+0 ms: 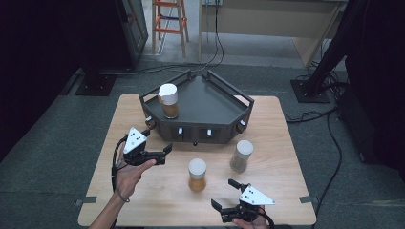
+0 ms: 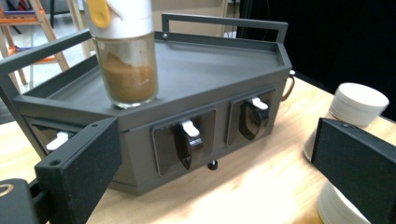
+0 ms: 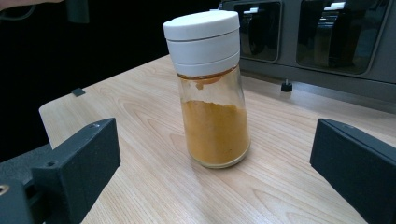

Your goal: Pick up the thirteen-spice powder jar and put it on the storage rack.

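One jar stands on the rack; two jars stand before it.

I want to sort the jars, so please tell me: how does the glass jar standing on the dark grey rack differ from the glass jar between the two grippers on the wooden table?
The glass jar on the dark grey rack holds brown powder; the glass jar on the wooden table holds orange-yellow powder. The rack jar stands raised on the rack; the table jar stands lower, nearer the right gripper. Both are upright with white lids.

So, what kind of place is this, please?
Probably a lab or studio set up for recording, not a kitchen: black curtains, cables on grey carpet, and a wooden stepladder behind the table.
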